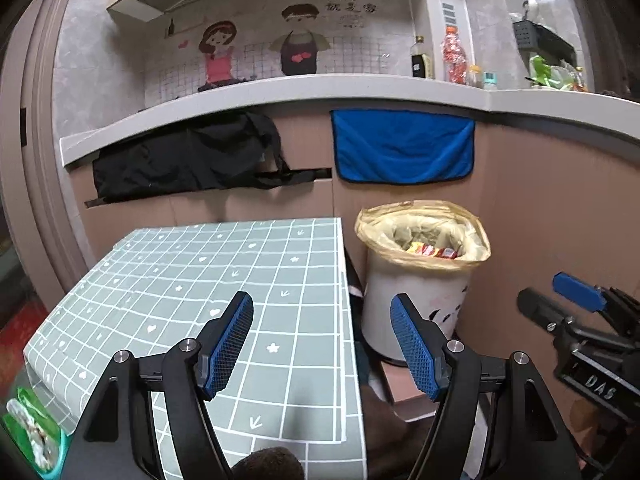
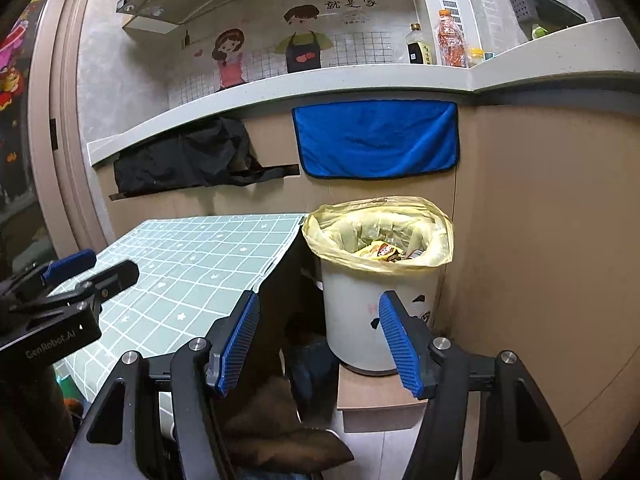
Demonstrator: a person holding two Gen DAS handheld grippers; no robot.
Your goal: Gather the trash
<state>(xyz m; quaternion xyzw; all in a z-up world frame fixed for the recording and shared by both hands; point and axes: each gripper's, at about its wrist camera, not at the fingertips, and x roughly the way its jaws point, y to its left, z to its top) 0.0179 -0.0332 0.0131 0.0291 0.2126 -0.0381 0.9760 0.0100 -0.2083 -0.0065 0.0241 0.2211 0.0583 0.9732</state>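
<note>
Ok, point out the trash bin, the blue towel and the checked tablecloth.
trash bin (image 2: 360,320), right wrist view, on its white side wall.
blue towel (image 2: 376,140), right wrist view, on the middle of the cloth.
checked tablecloth (image 1: 224,264), left wrist view, on a bare patch.

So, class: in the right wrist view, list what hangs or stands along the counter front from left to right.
Black bag → blue towel → bin, which stands below the towel's right half.

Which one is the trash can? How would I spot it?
Find the long grey counter with a blue towel hanging from it. Right below the towel, beside the green checked table, stands the trash can. It is the only white bucket, lined with a yellow bag and holding wrappers.
</note>
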